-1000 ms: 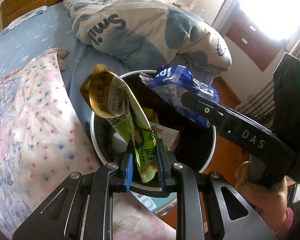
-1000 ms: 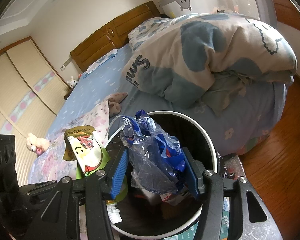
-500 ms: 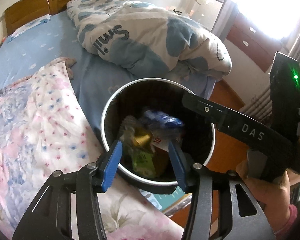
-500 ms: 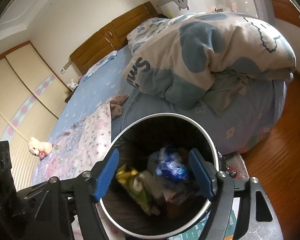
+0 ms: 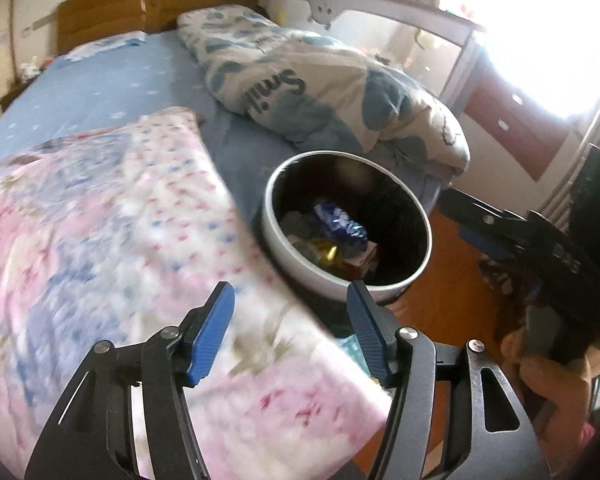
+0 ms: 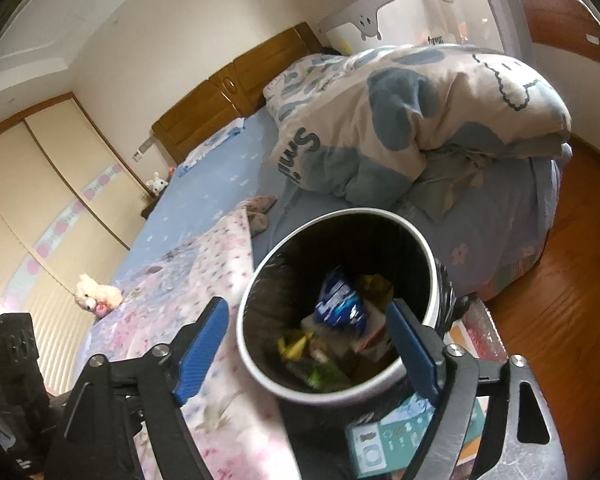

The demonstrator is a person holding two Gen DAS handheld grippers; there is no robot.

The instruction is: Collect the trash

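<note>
A round bin with a white rim [image 5: 274, 236] [image 6: 246, 344] and black inside stands beside the bed. Inside lie a crumpled blue wrapper [image 5: 338, 222] [image 6: 340, 306] and a yellow-green wrapper [image 5: 324, 250] [image 6: 296, 346] among other trash. My left gripper [image 5: 290, 306] hangs over the flowered blanket, back from the bin, its jaws opening with nothing between them. My right gripper [image 6: 308, 318] is above the near side of the bin, jaws also opening and empty. In the left wrist view the right gripper [image 5: 480, 226] shows at the right, held by a hand [image 5: 548, 376].
A pink flowered blanket [image 5: 100, 240] [image 6: 204, 280] covers the near bed; a bundled blue-and-cream duvet [image 5: 320, 92] [image 6: 400, 120] lies beyond the bin. A teal box [image 6: 396, 436] sits on the wooden floor [image 6: 572, 280] by the bin. A plush toy [image 6: 94, 292] lies at the left.
Both grippers let go of their wrappers, which dropped into the bin. Both sets of jaws widened, and both grippers drew back and up from the bin, the left one out over the blanket.
</note>
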